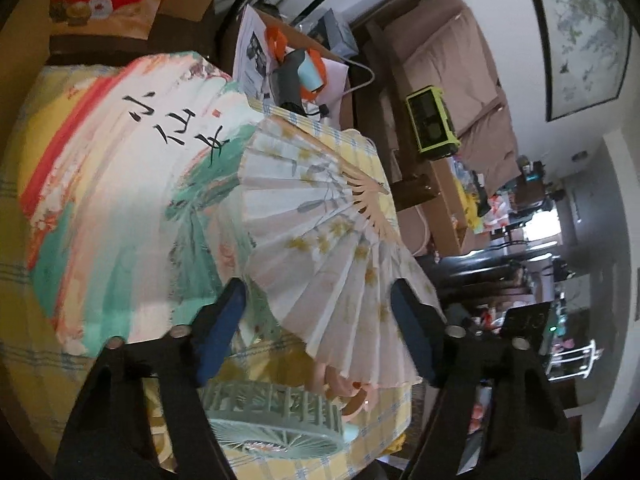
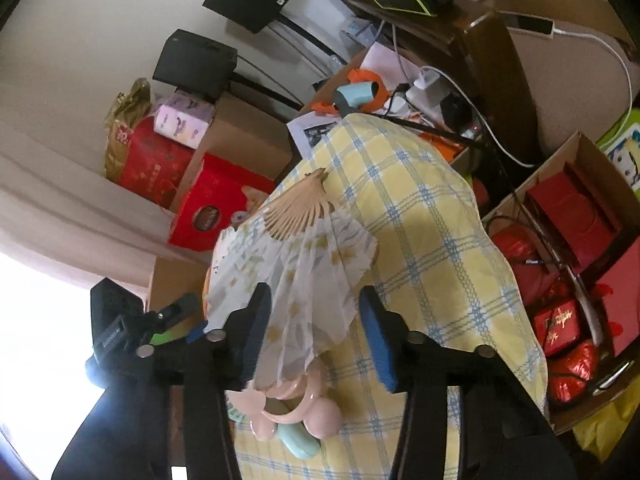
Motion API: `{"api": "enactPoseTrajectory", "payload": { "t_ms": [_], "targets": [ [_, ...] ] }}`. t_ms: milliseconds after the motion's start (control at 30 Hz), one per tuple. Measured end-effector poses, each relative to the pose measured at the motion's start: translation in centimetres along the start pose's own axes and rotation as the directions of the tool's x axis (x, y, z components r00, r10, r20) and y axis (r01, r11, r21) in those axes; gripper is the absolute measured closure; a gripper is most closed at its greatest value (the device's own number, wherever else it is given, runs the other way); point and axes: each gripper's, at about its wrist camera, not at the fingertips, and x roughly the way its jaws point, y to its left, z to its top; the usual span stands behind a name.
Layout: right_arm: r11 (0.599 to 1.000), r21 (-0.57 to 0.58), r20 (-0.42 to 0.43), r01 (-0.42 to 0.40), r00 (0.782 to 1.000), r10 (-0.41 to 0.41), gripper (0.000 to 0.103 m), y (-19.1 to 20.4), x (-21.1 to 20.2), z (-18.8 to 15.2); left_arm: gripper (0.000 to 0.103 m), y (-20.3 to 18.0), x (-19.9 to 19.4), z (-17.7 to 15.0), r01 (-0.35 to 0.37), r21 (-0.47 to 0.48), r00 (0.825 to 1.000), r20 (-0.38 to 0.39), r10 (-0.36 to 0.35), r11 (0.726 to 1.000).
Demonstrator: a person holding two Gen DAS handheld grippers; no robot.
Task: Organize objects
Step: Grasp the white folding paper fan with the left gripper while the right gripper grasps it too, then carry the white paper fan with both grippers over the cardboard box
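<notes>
A table under a yellow checked cloth (image 2: 420, 220) carries several fans. A white folding fan with yellow flowers (image 1: 320, 220) (image 2: 304, 264) lies spread open, partly on top of a larger fan painted pink, green and red with black calligraphy (image 1: 132, 200). My left gripper (image 1: 318, 328) stands open over the white fan's outer edge, its blue pads either side of the pleats. My right gripper (image 2: 316, 328) is also open, with the fan's thin cloth hanging between its pads and a gap at the right pad. A pink hand fan (image 2: 296, 404) and a green round fan (image 1: 276, 420) lie just below.
Red gift boxes (image 2: 208, 208) and cardboard boxes crowd the wall side. A blue and grey hair dryer (image 2: 356, 94) (image 1: 296, 76), papers and cables lie past the table's far end. A green and black unit (image 1: 432, 120) sits by a sofa (image 1: 452, 48). A carton of red packets (image 2: 568, 208) stands on the right.
</notes>
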Motion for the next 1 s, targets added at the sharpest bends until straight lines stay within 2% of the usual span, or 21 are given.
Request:
{"api": "enactPoseTrajectory", "payload": {
  "t_ms": [67, 200, 267, 333, 367, 700, 1000],
  "targets": [
    [1.000, 0.014, -0.003, -0.003, 1.000, 0.003, 0.066, -0.3, 0.1, 0.0, 0.051, 0.3, 0.2, 0.2, 0.026, -0.023, 1.000, -0.007, -0.026, 0.999],
    [1.000, 0.031, -0.021, -0.001, 1.000, 0.002, 0.071, -0.8, 0.4, 0.0, 0.066, 0.9, 0.6, 0.3, 0.052, -0.051, 0.999, -0.010, -0.052, 0.997],
    [0.999, 0.033, -0.019, -0.001, 1.000, 0.001, 0.083, -0.8, 0.3, 0.0, 0.082, 1.0, 0.7, 0.4, 0.053, -0.052, 0.999, -0.008, -0.053, 0.997],
    [1.000, 0.022, -0.018, -0.007, 1.000, 0.008, 0.087, -0.7, 0.4, -0.1, 0.087, 0.9, 0.7, 0.5, 0.042, -0.043, 0.999, -0.003, -0.042, 0.998],
    [1.000, 0.015, -0.016, -0.016, 1.000, 0.016, 0.093, -0.6, 0.3, -0.1, 0.093, 0.8, 0.8, 0.4, 0.041, -0.038, 0.999, -0.001, -0.042, 0.998],
    [0.996, -0.090, 0.044, 0.025, 0.999, -0.021, 0.096, 2.6, -1.2, -0.2, 0.102, -1.5, -1.8, 0.2, 0.055, 0.037, 0.995, 0.081, -0.058, 0.998],
    [0.982, -0.188, 0.104, -0.004, 0.994, 0.024, 0.096, 7.2, -4.1, 0.0, 0.103, -5.5, -7.6, 0.1, 0.069, 0.140, 0.980, 0.176, -0.094, 0.988]
  ]
}}
